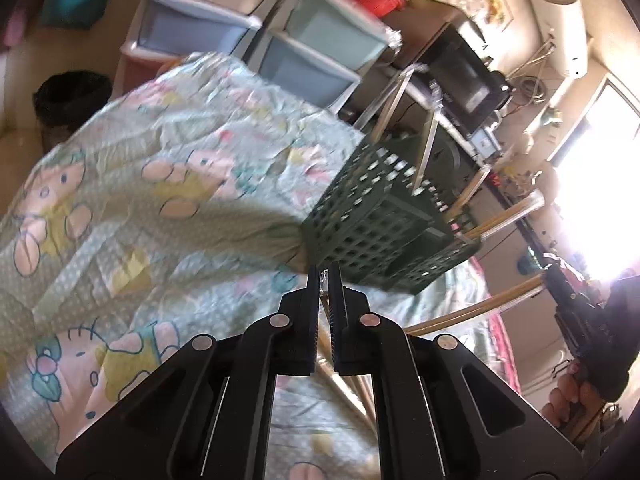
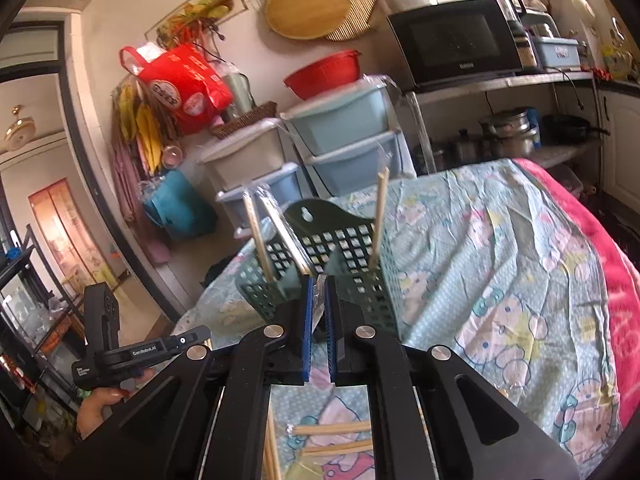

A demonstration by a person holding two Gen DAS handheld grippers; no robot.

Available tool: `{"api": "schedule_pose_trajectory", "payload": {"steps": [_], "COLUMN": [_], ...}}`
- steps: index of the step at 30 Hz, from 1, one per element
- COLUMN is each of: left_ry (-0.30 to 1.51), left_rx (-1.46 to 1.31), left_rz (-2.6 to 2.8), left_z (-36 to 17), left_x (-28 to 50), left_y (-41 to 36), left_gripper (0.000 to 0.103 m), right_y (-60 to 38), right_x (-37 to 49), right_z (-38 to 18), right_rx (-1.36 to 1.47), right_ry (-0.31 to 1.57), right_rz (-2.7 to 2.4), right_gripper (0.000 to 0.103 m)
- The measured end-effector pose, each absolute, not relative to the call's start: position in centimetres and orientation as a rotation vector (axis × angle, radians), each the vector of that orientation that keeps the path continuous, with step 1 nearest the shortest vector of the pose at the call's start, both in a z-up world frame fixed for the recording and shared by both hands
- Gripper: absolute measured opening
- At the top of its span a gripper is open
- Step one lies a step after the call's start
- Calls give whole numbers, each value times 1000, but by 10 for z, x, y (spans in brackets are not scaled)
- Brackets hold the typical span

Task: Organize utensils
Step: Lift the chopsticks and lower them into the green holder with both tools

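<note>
While both pairs of jaws stand almost closed, each pinches something thin: the left gripper point(image 1: 325, 276) has a clear-wrapped pair of chopsticks point(image 1: 327, 308) between its pads, the wrapper's end poking out just past the tips, and the right gripper point(image 2: 319, 282) with its blue pads clamps a crinkled clear wrapper point(image 2: 319, 304) – what the wrapper holds cannot be told. Below the right gripper, 2 more wrapped chopsticks point(image 2: 332, 429) lie flat on the cartoon-print cloth point(image 2: 500, 280) covering the table. Just beyond both sets of fingertips stands the dark green perforated utensil basket point(image 2: 360, 276), upright on the cloth, with several wrapped chopsticks point(image 2: 380, 216) already standing in its compartments, leaning outward. In the left wrist view the basket point(image 1: 384, 216) sits slightly right of the tips. Farther back are stacked plastic drawers point(image 2: 340, 136), a red colander point(image 2: 324, 72) and a microwave point(image 2: 452, 40) on a shelf.
</note>
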State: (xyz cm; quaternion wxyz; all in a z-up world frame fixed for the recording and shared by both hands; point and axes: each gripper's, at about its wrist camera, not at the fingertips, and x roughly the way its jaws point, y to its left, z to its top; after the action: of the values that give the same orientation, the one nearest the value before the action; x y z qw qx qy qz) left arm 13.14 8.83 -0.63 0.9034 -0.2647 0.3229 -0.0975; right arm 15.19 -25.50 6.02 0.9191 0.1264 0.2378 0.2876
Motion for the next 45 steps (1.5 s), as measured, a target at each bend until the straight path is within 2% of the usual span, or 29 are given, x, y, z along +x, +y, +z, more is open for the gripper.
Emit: {"api": "schedule_pose_trajectory", "payload": {"steps": [18, 45], "left_ry": [508, 331], "left_rx": [-464, -405], "left_rz": [-391, -487], "left_z": [78, 162], "left_x": [132, 136], "left_y": [41, 16], "left_gripper": [2, 1], "right_y": [-254, -251], "right_x": [134, 127], "right_z": [94, 123], "right_rx": [236, 236], "right_ry": [392, 302], "right_rz": [621, 648], "right_gripper": [5, 5]}}
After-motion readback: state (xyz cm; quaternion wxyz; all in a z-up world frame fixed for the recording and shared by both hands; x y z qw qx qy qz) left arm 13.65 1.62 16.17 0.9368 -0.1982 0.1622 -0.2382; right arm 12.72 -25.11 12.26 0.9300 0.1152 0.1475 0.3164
